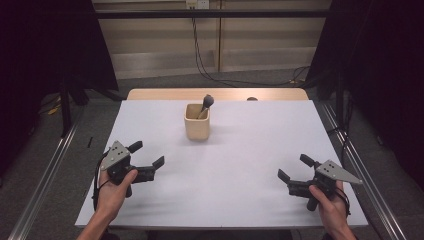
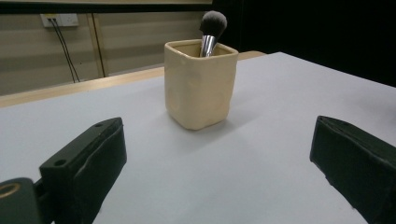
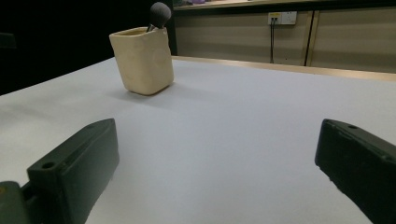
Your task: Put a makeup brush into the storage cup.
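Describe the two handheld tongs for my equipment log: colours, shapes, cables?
Both the left tongs and right tongs are black, each with two blocky jaws, a grey three-cornered plate on top and a black cable trailing by the wrist. No sleeves show on the forearms.

We count one worktop (image 1: 240, 190), white on top. On it we see one cream cup (image 1: 197, 122) with square sides. In the cup we count one makeup brush (image 1: 206, 103) with a dark fluffy head. We count two claws, a left claw (image 1: 147, 154) and a right claw (image 1: 295, 168), and two hands.
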`<state>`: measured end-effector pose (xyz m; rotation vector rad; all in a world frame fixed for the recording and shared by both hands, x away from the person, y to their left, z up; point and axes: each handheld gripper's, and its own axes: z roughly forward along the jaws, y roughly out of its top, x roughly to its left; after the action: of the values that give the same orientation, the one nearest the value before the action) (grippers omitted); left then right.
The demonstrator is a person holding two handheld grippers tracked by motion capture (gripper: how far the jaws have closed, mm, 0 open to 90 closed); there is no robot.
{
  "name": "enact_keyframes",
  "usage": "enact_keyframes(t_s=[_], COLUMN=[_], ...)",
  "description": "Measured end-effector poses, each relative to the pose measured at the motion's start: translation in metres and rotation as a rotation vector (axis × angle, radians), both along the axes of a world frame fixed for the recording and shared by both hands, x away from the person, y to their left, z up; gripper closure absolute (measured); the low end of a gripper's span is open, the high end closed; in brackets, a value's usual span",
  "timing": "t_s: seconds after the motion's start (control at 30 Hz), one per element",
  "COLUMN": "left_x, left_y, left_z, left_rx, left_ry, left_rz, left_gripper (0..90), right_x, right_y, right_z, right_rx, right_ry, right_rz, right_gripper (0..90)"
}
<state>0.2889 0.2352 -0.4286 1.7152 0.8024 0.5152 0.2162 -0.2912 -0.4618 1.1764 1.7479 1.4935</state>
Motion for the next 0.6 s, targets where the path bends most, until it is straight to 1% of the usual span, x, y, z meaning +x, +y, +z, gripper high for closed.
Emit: enact_keyframes(t_s=[0.03, 0.07, 0.13, 0.2, 0.23, 0.27, 0.43, 0.47, 0.5, 0.6], left_x=[-0.002, -0.004, -0.008, -0.012, -0.014, -0.015, -0.023, -0.024, -0.026, -0.031], left_y=[0.001, 0.002, 0.005, 0.007, 0.008, 0.008, 0.012, 0.014, 0.014, 0.018], left_z=[-0.001, -0.001, -0.001, -0.001, -0.002, -0.003, -0.006, -0.006, -0.007, -0.009], left_rx=[-0.006, -0.007, -0.003, -0.005, 0.001, 0.011, 0.017, 0.019, 0.01, 0.013], left_ry=[-0.003, 0.003, -0.003, -0.002, -0.003, 0.004, 0.017, 0.01, 0.017, 0.027], left_rz=[0.004, 0.01, 0.019, 0.017, 0.012, 0.007, 0.012, 0.021, 0.025, 0.04], left_gripper=[3.7, 3.7, 3.6, 3.4, 3.3, 3.1, 3.1, 3.1, 3.1, 3.1], right_x=[0.0, 0.0, -0.001, -0.001, -0.001, -0.001, -0.002, -0.002, -0.002, -0.002], right_y=[0.0, 0.0, 0.0, 0.0, 0.0, 0.0, -0.001, -0.001, -0.001, -0.001], right_z=[0.0, 0.0, 0.0, 0.0, 0.0, 0.0, 0.0, 0.0, 0.0, 0.0], right_rx=[0.0, 0.002, 0.0, -0.003, -0.003, 0.001, -0.003, -0.003, -0.002, -0.002], right_ry=[-0.001, 0.0, 0.0, 0.0, -0.001, -0.002, -0.002, -0.003, -0.003, -0.003], right_rz=[-0.002, -0.003, -0.002, -0.001, -0.002, -0.006, -0.008, -0.008, -0.007, -0.009], right_gripper=[0.0, 0.0, 0.0, 0.0, 0.0, 0.0, 0.0, 0.0, 0.0, 0.0])
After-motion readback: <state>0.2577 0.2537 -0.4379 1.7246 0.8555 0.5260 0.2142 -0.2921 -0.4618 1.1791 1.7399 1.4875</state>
